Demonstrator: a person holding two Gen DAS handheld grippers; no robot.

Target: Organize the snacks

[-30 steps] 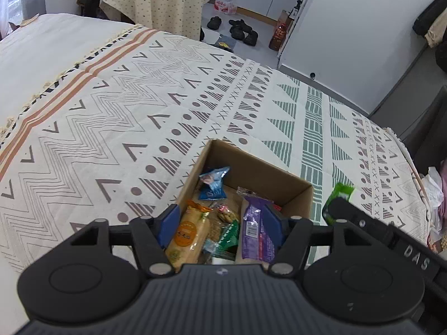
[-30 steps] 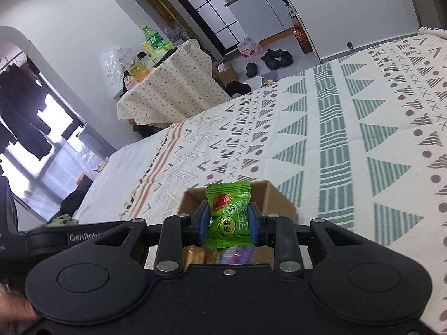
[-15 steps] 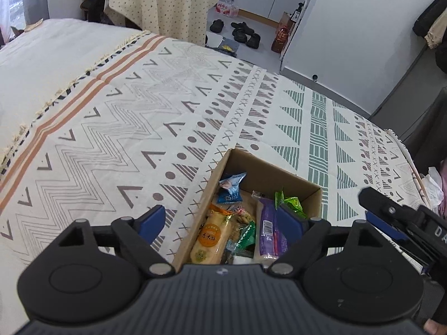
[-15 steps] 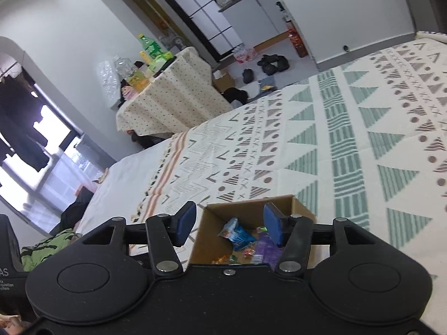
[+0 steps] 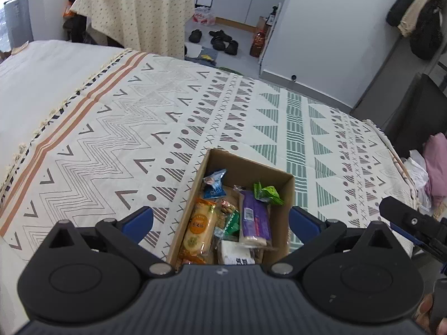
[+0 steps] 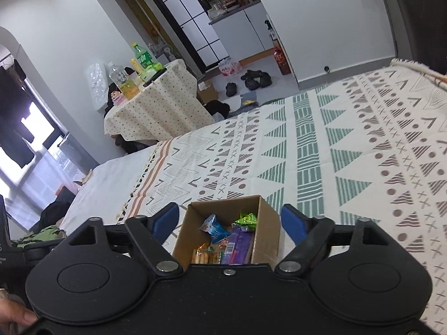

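1. Left gripper in the left wrist view: jaws have just been opening and now stand wide apart, nothing between the blue pads. Straight ahead and below it sits the cardboard box on the bed, its long axis running away from the camera, nearly in line with the fingers. Inside, an orange cracker pack lies lengthwise on the left, a purple packet lengthwise on the right, a blue packet and a green packet at the far end.

2. Right gripper in the right wrist view: jaws have just been opening too, spread and empty. Same box directly below the pads, green packet resting in its far right corner beside the purple one.

3. My read: no loose snack shows on the bed in either view, and both hands hang about equally close over the box. If anything needs straightening, the left sits better along the lengthwise packs.
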